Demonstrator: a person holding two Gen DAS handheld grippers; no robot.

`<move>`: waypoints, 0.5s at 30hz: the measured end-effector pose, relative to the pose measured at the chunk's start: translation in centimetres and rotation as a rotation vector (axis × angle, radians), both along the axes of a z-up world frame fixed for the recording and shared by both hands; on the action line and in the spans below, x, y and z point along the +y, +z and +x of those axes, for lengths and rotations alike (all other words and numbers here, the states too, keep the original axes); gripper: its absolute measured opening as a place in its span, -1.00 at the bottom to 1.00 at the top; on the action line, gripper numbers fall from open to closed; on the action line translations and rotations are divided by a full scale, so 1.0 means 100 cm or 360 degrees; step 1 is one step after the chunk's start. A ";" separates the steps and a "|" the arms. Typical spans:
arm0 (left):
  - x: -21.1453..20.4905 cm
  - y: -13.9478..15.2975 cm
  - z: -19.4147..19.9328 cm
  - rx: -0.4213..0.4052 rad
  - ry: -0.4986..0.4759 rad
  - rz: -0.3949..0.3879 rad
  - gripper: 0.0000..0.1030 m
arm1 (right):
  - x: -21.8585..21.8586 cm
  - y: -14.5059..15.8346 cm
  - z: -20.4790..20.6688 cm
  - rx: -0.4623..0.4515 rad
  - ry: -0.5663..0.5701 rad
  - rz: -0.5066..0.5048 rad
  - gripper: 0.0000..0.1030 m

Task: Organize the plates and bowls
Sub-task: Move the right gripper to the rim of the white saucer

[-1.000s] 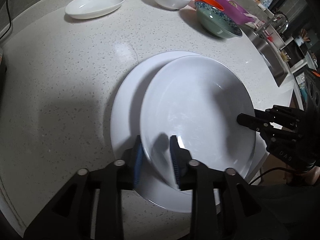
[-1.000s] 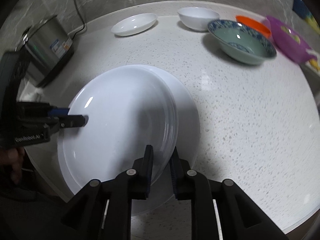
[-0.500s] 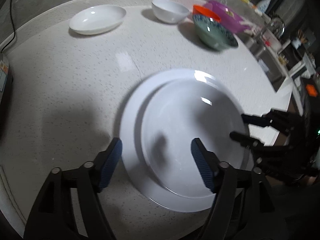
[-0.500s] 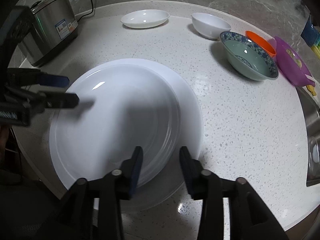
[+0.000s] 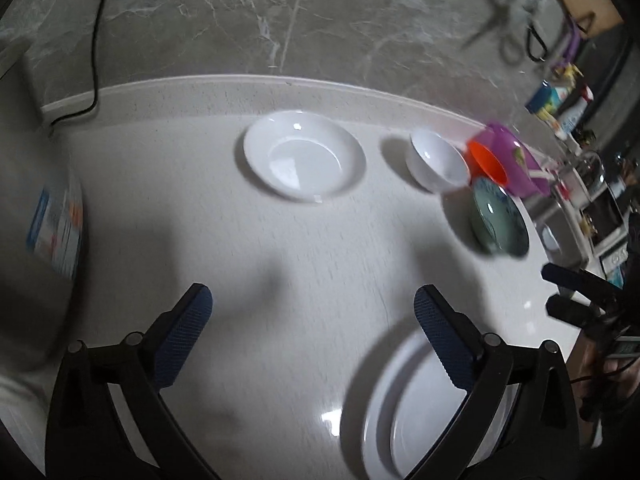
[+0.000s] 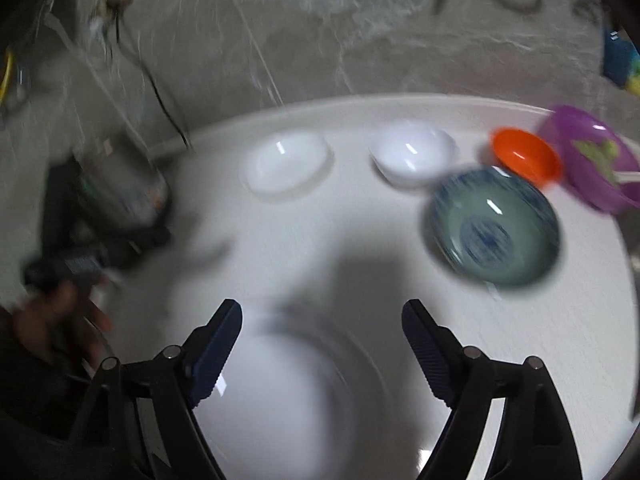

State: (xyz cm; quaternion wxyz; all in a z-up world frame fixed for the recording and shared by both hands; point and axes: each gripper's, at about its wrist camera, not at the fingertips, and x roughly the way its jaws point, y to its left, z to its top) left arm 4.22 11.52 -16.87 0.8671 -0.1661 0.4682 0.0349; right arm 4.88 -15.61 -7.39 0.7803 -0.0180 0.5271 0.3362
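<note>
Two stacked white plates (image 5: pixel 416 412) lie on the white counter at the near edge; the right wrist view shows them blurred (image 6: pixel 280 400). My left gripper (image 5: pixel 314 320) is open and empty, above the counter left of the stack. My right gripper (image 6: pixel 322 328) is open and empty above the stack's far rim. Farther back stand a shallow white dish (image 5: pixel 304 156) (image 6: pixel 286 162), a small white bowl (image 5: pixel 438 160) (image 6: pixel 412 152), a green-blue patterned bowl (image 5: pixel 498 222) (image 6: pixel 496 226), an orange bowl (image 5: pixel 488 162) (image 6: pixel 524 158) and a purple bowl (image 5: pixel 516 160) (image 6: pixel 592 160).
A steel rice cooker (image 6: pixel 120 188) with its cord stands at the counter's left; its side shows in the left wrist view (image 5: pixel 56 224). A marble wall backs the counter. A sink and bottles (image 5: pixel 568 116) lie to the right. My right gripper shows at the left view's edge (image 5: pixel 576 292).
Both grippers have opened wider, let go of the upper plate and pulled up and back from the stack. The views now tilt toward the dishes at the back.
</note>
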 end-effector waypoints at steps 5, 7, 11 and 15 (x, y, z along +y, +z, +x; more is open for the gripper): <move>0.057 0.000 0.065 0.0028 0.0102 -0.0120 0.99 | 0.060 -0.017 0.072 0.0150 -0.0035 0.0128 0.66; 0.075 -0.003 0.091 0.0072 0.0124 -0.0097 0.99 | 0.085 -0.032 0.097 0.0221 -0.0071 0.0075 0.57; 0.102 -0.023 0.136 0.0181 0.0109 -0.0113 0.97 | 0.126 -0.062 0.131 0.0302 -0.0144 -0.0020 0.24; 0.119 -0.044 0.163 0.0258 0.0086 -0.0113 0.95 | 0.147 -0.085 0.150 0.0327 -0.0224 -0.0097 0.16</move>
